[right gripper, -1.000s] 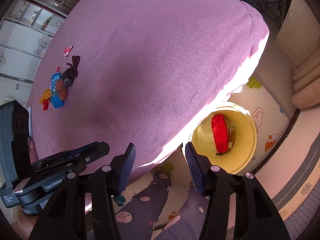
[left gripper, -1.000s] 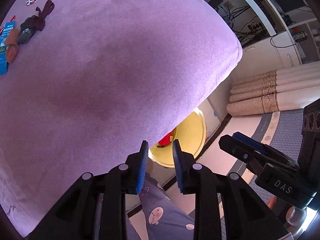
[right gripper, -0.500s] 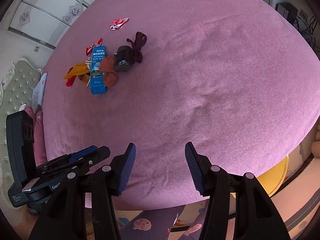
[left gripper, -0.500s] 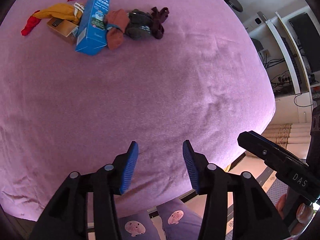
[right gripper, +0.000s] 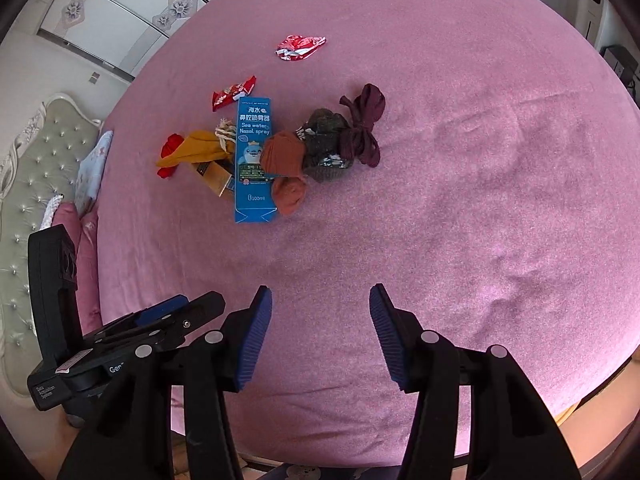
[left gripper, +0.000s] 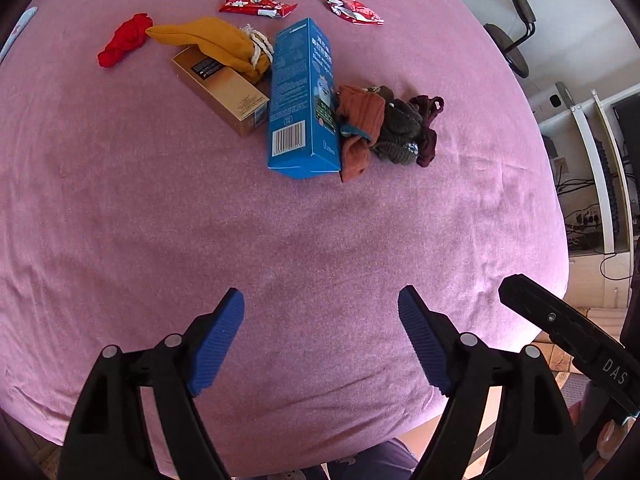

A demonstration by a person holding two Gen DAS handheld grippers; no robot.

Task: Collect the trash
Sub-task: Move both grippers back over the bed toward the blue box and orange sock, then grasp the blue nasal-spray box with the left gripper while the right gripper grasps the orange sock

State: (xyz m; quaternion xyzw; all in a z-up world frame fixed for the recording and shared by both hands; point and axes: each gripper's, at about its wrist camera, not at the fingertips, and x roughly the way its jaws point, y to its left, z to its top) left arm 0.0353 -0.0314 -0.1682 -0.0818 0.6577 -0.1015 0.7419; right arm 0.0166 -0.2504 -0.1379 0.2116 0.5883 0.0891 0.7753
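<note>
A heap of items lies on the purple bed [left gripper: 280, 240]. A blue nasal-spray box [left gripper: 302, 100] [right gripper: 253, 160] lies flat, with a gold box [left gripper: 222, 88] to its left. Two red snack wrappers [left gripper: 258, 3] [left gripper: 354, 10] lie beyond it. Socks lie around: red [left gripper: 124, 39], mustard [left gripper: 216, 42], rust [left gripper: 358, 124], dark grey [left gripper: 400, 132] and maroon [left gripper: 428, 120]. My left gripper [left gripper: 320, 336] is open and empty over the near bed. My right gripper [right gripper: 320, 332] is open and empty, also short of the heap.
The right gripper's body [left gripper: 568, 340] shows at the left view's right edge. A padded headboard [right gripper: 28, 184] and pillows [right gripper: 90, 168] lie left of the bed. An office chair [left gripper: 516, 32] and a desk with cables [left gripper: 592, 200] stand to the right.
Both grippers swung up from the yellow bin on the floor toward the heap on the bed. The left gripper's jaws opened wide. The heap now looks closer.
</note>
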